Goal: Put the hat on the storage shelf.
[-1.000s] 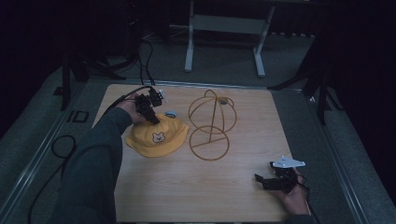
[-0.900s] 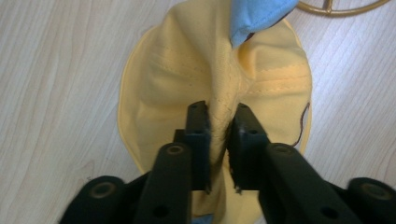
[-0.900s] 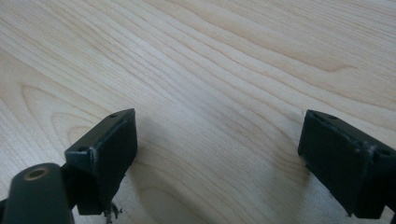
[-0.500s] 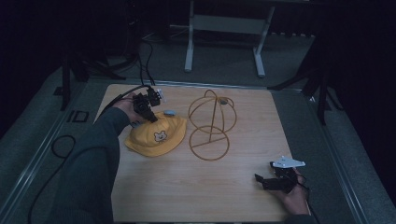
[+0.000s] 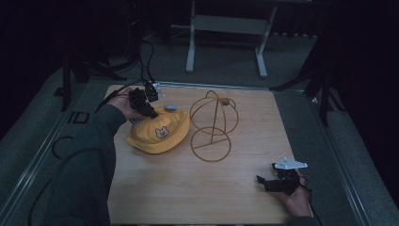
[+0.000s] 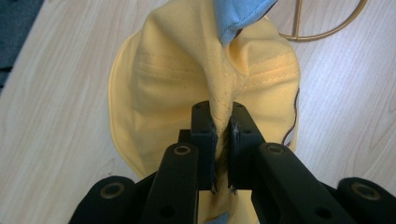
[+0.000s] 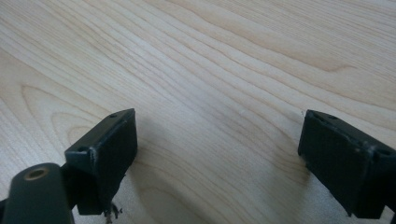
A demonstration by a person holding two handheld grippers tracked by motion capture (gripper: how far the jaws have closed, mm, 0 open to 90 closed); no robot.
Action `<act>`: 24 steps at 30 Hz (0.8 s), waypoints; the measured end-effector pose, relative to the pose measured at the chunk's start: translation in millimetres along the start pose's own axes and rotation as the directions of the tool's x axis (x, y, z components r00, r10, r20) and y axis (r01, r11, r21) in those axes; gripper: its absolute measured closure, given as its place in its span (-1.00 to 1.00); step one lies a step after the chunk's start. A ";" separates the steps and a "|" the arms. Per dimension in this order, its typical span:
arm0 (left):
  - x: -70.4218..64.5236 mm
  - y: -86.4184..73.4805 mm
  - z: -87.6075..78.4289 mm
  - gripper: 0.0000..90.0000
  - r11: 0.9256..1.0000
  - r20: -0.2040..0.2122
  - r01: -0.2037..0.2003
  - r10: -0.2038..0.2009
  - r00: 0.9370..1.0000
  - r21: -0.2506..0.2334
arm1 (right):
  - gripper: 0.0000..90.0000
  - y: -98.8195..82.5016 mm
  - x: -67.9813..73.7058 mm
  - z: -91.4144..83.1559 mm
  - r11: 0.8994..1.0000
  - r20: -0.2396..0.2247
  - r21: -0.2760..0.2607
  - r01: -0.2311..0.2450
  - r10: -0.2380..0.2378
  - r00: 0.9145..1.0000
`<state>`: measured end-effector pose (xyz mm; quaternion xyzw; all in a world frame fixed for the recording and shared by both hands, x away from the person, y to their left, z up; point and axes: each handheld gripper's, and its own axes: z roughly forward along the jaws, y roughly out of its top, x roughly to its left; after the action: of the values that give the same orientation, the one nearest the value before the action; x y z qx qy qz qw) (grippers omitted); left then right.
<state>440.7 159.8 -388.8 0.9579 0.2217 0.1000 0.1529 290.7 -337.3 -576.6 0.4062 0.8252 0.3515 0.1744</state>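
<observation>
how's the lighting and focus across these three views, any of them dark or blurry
High view: dim and underexposed, surroundings nearly black, only the table fairly lit, yellow hat and wire stand soft. Left gripper view: bright and even, hat fabric sharp where the left tool pinches it, nearest black parts slightly soft. Right gripper view: bright, wood grain crisp, right tool casts soft shadows, its edges blurred.

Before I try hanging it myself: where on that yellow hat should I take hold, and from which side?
Grip the yellow hat by a pinched fold of its soft brim at the far edge, coming in from the table's left. The left tool is shut on such a fold, and the cloth bunches easily. That probably leaves the open crown free for the wire stand.
</observation>
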 end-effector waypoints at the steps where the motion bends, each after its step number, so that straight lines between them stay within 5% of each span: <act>1: -1.0 0.2 -2.1 0.85 1.000 0.000 -0.005 0.005 1.000 -0.004 | -0.74 0.0 0.1 0.0 1.000 0.000 0.000 -0.001 0.001 1.000; 5: -4.0 2.1 -9.8 0.84 1.000 -0.014 -0.029 0.028 0.999 -0.010 | -0.74 0.0 0.2 0.0 1.000 0.000 -0.001 -0.003 0.003 1.000; 24: -3.3 -2.9 -43.1 0.83 0.995 -0.043 -0.025 0.022 0.999 -0.094 | -0.74 0.1 0.2 0.0 1.000 0.000 -0.001 -0.003 0.003 1.000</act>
<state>425.5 171.5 -349.9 0.9499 0.2085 0.1320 0.1920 290.7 -337.1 -576.5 0.4072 0.8244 0.3524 0.1740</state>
